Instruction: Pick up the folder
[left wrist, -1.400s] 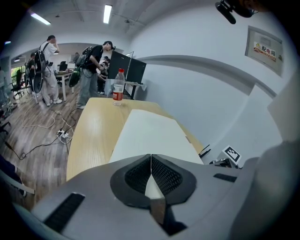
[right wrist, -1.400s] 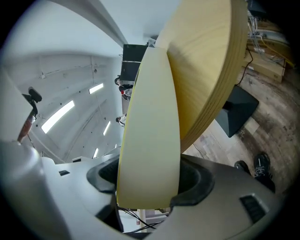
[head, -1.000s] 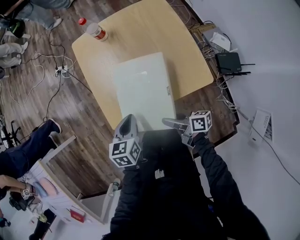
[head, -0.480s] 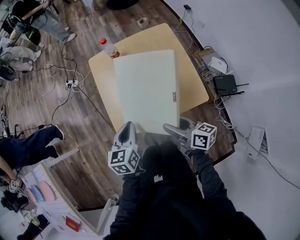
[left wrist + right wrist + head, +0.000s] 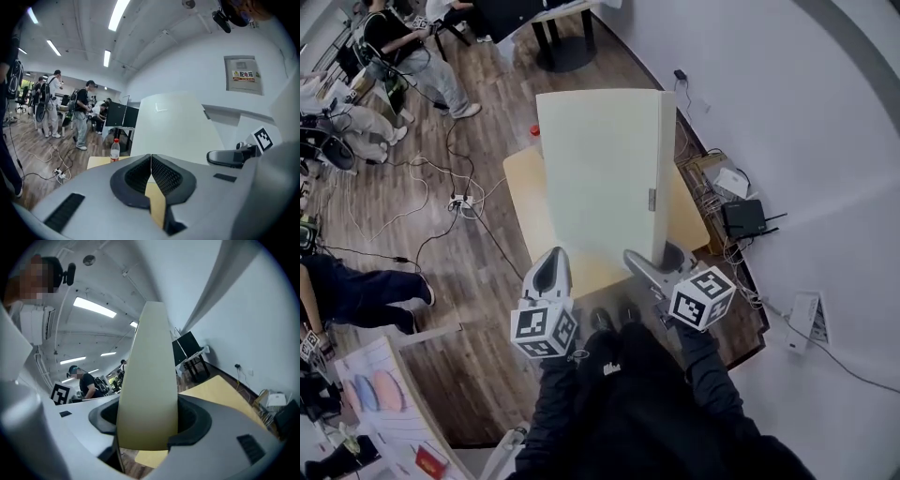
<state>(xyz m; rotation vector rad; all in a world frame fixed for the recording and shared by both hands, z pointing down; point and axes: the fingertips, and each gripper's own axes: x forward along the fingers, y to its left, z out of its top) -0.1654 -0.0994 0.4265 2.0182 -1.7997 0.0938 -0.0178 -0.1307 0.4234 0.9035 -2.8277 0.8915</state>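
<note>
The folder [image 5: 600,178] is a broad white binder with a thick spine, held up in the air and tilted over the tan table [image 5: 523,192]. My right gripper [image 5: 649,264] is shut on its spine near the lower right corner; in the right gripper view the spine [image 5: 149,380] fills the gap between the jaws [image 5: 147,430]. My left gripper [image 5: 551,266] sits at the folder's lower left edge. In the left gripper view its pads [image 5: 151,161] meet with nothing between them, and the folder [image 5: 180,126] rises just beyond, to the right.
A plastic bottle [image 5: 114,151] with a red cap stands on the table's far side [image 5: 97,162]. A black router [image 5: 741,217] and cables lie on the floor by the white wall. A power strip [image 5: 461,202] and several people [image 5: 403,47] are at the left.
Both grippers have risen, and the folder has come off the table and swung up towards upright. The right gripper has rolled with it.
</note>
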